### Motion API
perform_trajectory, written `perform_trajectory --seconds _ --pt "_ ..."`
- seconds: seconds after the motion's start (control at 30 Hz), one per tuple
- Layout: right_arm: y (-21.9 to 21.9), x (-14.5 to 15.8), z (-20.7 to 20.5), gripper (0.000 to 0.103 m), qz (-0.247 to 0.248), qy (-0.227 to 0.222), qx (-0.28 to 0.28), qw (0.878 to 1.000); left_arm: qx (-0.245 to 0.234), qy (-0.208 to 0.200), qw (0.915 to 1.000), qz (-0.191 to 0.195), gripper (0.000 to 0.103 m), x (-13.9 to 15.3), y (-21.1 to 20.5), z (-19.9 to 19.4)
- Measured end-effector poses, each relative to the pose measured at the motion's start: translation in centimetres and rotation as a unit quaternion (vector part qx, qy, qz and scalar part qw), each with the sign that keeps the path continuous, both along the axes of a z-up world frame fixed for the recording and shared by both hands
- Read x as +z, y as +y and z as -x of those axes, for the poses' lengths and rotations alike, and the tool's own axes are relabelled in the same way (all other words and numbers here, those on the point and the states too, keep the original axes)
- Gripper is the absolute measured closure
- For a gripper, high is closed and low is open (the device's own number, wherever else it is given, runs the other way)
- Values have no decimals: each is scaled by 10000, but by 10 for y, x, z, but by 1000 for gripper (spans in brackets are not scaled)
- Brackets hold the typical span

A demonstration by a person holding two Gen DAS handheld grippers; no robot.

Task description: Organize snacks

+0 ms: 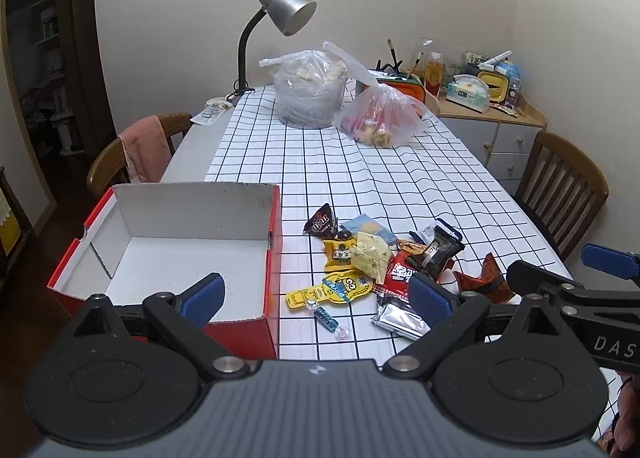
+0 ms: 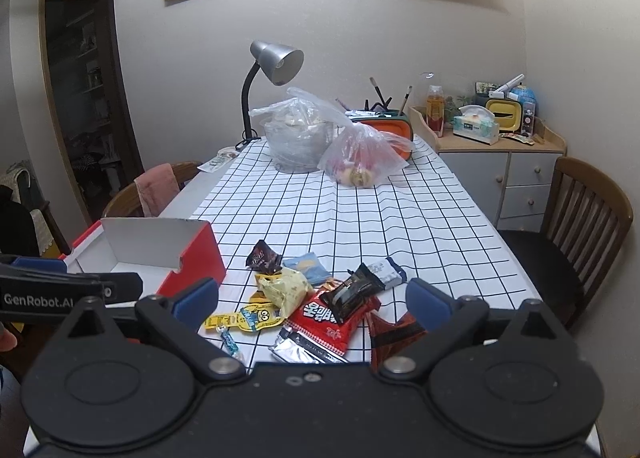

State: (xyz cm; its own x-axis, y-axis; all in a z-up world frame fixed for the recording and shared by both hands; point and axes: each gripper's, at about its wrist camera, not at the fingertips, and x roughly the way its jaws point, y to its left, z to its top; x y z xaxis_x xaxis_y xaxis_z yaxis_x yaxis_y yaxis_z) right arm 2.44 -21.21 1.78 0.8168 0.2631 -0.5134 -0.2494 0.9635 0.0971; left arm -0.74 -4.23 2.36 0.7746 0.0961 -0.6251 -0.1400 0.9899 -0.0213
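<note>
Nearest my left-wrist lens, the left claw [image 1: 316, 298] stands released, its blue pads [image 1: 204, 298] wide apart and grasping nothing. Between them, low in the frame, I see a yellow minion packet [image 1: 332, 290] and a twisted clear candy [image 1: 326, 316] lying on the counter [image 1: 340, 162], which carries a black-grid white cloth.

At lower left sits a red box [image 1: 192, 258], lid off, white inside, with no snack in it. Its right wall lies just beside the snack pile.

The snacks [image 1: 384, 262] lie heaped at centre right, overlapping one another: a brown M&M bag [image 1: 320, 222] at the pile's far edge, a pale yellow pouch [image 1: 372, 254], a red packet [image 1: 400, 274], a black wrapper [image 1: 436, 250] on top of it, a silver foil pack [image 1: 400, 318] nearest the lens.

From the right-wrist view, the right claw [image 2: 312, 304] is likewise released and empty, hovering over the near edge of the same pile. An orange-brown wrapper [image 2: 394, 332] lies just inside its right finger.

Toward the top of the frame, well apart from the pile, stand two clear plastic bags [image 1: 312, 94] and a grey lamp [image 1: 280, 14].
</note>
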Motion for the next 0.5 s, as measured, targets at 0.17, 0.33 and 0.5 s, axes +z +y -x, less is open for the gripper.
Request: perform_trajectory --seconds 0.17,0.33,0.5 --pt "0 1 1 3 35 -27 17 10000 -11 -32 10000 -6 4 3 0 0" --pt "0 1 0 3 62 18 -27 10000 -53 11 10000 34 4 3 0 -1" --pt "3 2 -1 3 101 28 1 9999 -59 62 9999 95 4 3 3 -5"
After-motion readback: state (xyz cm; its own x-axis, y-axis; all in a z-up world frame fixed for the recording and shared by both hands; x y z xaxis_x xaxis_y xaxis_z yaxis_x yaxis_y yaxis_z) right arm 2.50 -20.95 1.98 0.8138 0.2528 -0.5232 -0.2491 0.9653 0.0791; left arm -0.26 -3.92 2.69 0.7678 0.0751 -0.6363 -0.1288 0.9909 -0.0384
